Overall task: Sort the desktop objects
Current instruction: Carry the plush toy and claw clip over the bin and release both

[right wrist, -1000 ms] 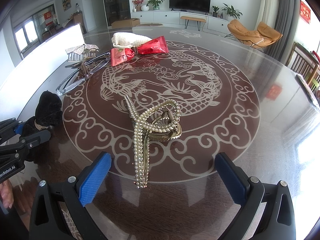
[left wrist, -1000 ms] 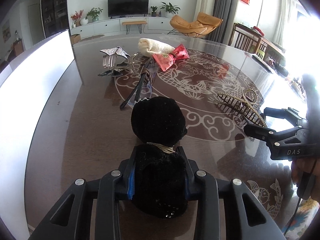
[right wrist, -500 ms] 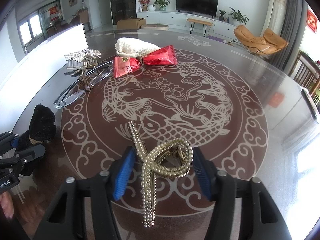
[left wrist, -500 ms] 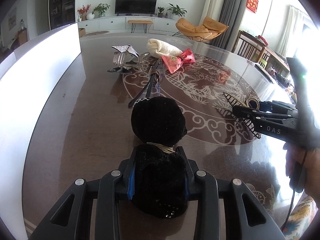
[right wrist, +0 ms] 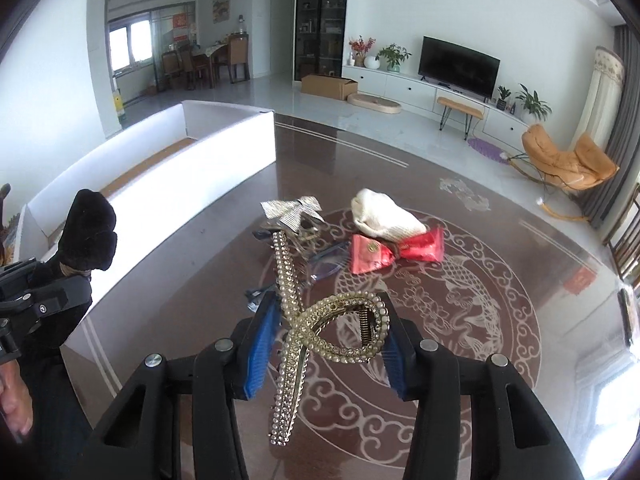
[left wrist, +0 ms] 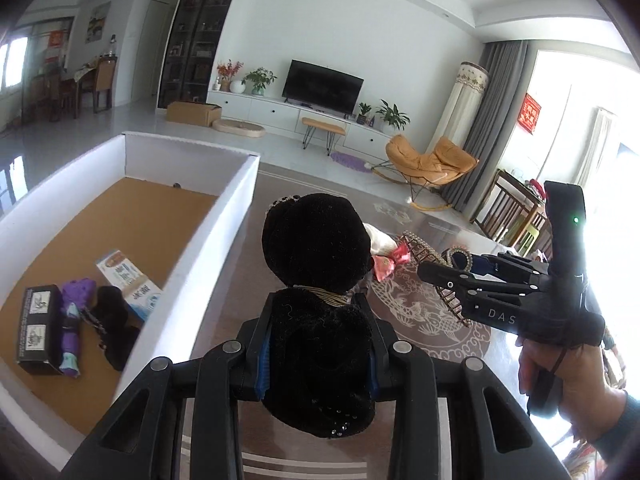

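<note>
On the left stands the white box [left wrist: 208, 248]; beside it my left gripper [left wrist: 316, 344] pinches a black velvet bow [left wrist: 316, 248] above the table [right wrist: 520, 240]. My right gripper [right wrist: 326, 340] clamps a pearl hair claw [right wrist: 340, 332], lifted over the table

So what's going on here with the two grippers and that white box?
A person is sorting hair accessories off the table. The left gripper holds a black velvet bow, the right gripper a rhinestone claw clip. Both are off the table, next to the white box, which already holds a few items.
</note>
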The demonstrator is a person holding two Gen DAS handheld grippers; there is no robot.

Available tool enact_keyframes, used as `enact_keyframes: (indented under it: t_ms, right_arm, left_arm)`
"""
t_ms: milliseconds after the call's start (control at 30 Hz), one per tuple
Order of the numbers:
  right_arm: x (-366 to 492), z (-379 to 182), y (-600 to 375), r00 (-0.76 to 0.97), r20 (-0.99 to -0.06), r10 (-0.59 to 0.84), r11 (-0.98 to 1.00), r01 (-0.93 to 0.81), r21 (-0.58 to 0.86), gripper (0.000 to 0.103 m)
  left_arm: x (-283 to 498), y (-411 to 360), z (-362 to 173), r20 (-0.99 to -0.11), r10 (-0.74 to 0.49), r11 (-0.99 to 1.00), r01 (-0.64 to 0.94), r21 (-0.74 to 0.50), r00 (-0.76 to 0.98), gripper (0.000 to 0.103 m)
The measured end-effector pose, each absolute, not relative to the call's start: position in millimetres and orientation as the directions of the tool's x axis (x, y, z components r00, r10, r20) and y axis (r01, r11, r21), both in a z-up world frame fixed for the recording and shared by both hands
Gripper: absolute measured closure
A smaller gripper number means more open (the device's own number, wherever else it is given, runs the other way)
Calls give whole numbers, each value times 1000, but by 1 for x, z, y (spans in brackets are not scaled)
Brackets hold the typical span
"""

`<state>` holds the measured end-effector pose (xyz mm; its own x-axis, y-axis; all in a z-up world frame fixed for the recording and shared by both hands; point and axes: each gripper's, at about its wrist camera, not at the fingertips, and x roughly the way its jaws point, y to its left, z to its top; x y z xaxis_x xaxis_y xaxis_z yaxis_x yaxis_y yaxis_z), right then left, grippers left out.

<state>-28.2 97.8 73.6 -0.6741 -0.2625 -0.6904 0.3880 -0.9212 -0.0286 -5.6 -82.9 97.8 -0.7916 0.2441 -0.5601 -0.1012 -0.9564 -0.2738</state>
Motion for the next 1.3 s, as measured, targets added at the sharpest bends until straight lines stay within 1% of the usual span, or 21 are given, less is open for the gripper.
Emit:
enact_keyframes:
  t_ms: [100,233,367,433,467,500,533,600,633,667,700,733,800,833,933,1067,1200,1300]
  right_arm:
    - [-39,98,36,-660,-650,-377,-878,479,23,55]
    - [-56,117,-49,-642,-617,-454,-822,569,13,55]
    - [-82,109,-123,-593,-641,-486,-789,614,30,55]
    - [-99,93,-150,-548,-678,-491,-785,615,72,55]
    - [-106,85,-160,-531,-695,-485,-790,607,87,55]
    - [-113,75,-168,-519,-709,-477,-795,599,96,55]
    - [-118,66,-175,-506,-724,-469,-798,595,101,55]
    - [-128,47,-185,-482,-754,-447,-805,583,105,55]
    - [-134,39,-187,-464,-767,-444,-809,575,120,54]
    - [-137,33,-187,-450,-774,-445,-814,563,141,53]
    - [-141,29,-185,-440,-777,-450,-821,547,166,45]
    - [-143,27,-181,-444,-772,-454,-829,527,185,31]
    - [-142,29,-169,-480,-747,-461,-844,496,203,19]
    - [-143,33,-162,-499,-731,-466,-848,487,208,17]
    - [-140,44,-141,-538,-699,-471,-856,470,215,16]
    - [-121,58,-97,-584,-648,-489,-854,470,220,16]
    - [-78,57,-34,-648,-617,-446,-873,467,140,8]
    - [-43,40,28,-687,-629,-364,-904,424,61,7]
  left_arm:
    - [-12,-136,107,-575,116,-969,36,-245,-810,68]
    - [-20,-207,87,-647,7,-934,226,-276,-762,68]
    - [-30,-247,52,-736,-79,-895,373,-244,-672,68]
    - [-37,-254,30,-776,-93,-885,409,-223,-624,68]
    - [-39,-257,23,-796,-74,-875,422,-237,-601,68]
    - [-38,-258,26,-785,-71,-873,419,-249,-615,64]
    - [-38,-258,28,-781,-80,-871,425,-248,-620,52]
    - [-43,-255,30,-798,-101,-878,430,-208,-594,40]
    - [-46,-252,29,-808,-97,-887,418,-194,-581,32]
    - [-48,-250,30,-816,-96,-894,409,-181,-570,28]
    - [-50,-250,30,-821,-97,-898,405,-172,-563,22]
    - [-51,-249,30,-824,-97,-899,404,-168,-559,18]
    - [-53,-249,29,-832,-104,-900,407,-154,-544,17]
    - [-54,-249,29,-837,-112,-900,412,-143,-536,17]
    - [-52,-247,29,-842,-134,-893,431,-126,-523,17]
    - [-44,-248,32,-817,-129,-889,430,-156,-563,17]
    - [-24,-238,42,-764,-111,-886,411,-214,-636,17]
    - [-13,-222,54,-718,-84,-891,375,-256,-691,17]
